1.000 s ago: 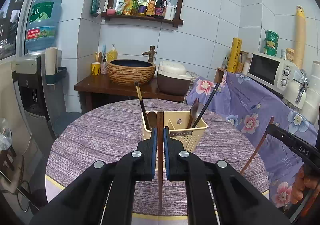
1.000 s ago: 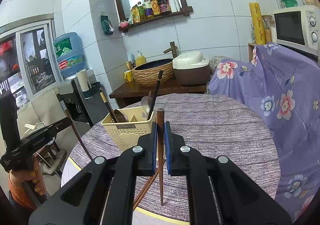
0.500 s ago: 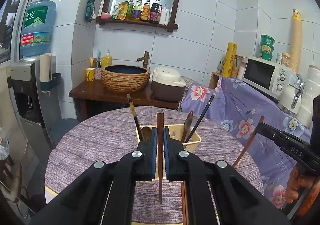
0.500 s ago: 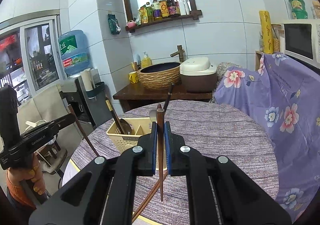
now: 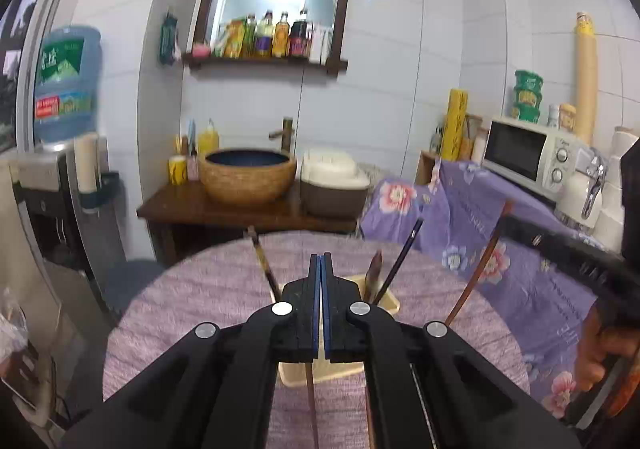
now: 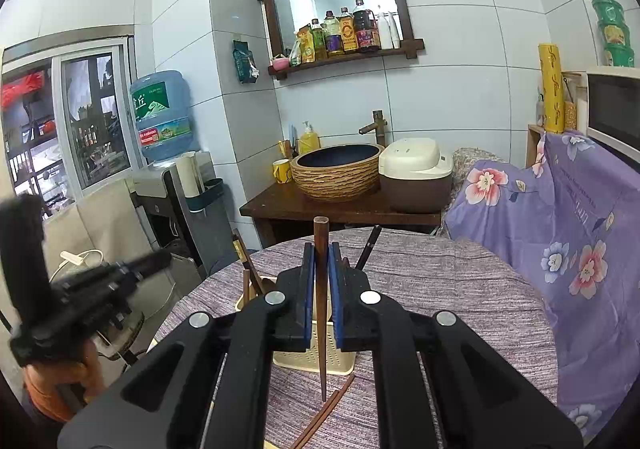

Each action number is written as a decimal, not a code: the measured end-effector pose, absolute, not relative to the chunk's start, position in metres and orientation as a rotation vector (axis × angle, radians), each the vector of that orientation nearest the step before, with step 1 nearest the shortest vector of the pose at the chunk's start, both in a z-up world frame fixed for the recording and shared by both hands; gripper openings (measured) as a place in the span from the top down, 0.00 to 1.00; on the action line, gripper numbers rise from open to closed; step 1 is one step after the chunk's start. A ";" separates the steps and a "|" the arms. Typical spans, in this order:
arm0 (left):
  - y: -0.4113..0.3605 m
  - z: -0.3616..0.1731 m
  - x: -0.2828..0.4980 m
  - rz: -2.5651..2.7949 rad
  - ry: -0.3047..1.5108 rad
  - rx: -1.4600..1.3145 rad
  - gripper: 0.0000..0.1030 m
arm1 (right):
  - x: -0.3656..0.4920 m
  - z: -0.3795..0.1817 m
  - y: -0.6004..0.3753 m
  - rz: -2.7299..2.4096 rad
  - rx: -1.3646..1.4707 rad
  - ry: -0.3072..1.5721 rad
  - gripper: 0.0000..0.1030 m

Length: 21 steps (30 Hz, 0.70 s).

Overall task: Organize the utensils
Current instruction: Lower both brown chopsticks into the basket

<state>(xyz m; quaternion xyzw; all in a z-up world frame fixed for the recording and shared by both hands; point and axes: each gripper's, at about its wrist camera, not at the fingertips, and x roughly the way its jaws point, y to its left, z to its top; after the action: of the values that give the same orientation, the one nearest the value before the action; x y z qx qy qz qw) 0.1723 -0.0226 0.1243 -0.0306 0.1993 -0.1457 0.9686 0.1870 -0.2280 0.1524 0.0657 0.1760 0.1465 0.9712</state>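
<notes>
Chopstick [image 6: 320, 289] upright, clamped in R tongs [image 6: 320, 253].

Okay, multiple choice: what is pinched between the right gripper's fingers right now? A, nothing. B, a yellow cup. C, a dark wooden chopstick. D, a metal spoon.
C: in the right wrist view the right gripper has its fingers closed on a dark wooden chopstick standing upright between them.

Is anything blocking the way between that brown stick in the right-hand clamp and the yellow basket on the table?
Nothing visible does. The right gripper pinches the brown chopstick upright between its fingers, just in front of the yellow basket. Utensils already lean inside it, though the fingers hide most of its opening.
</notes>
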 end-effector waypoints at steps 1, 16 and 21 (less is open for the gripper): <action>-0.021 0.116 0.176 -0.285 0.423 -0.065 0.95 | 0.187 0.152 -0.228 0.297 0.132 0.358 0.92; -0.041 0.072 0.238 -0.233 0.482 -0.032 0.53 | 0.178 0.146 -0.226 0.286 0.122 0.361 0.92; -0.054 0.066 0.254 -0.217 0.513 0.009 0.69 | 0.180 0.142 -0.226 0.287 0.125 0.370 0.92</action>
<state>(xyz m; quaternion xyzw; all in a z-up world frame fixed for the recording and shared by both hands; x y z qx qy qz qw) 0.2541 -0.0544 0.0657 0.0044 0.2531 -0.1069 0.9615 0.1804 -0.2263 0.1419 0.0617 0.1834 0.1420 0.9708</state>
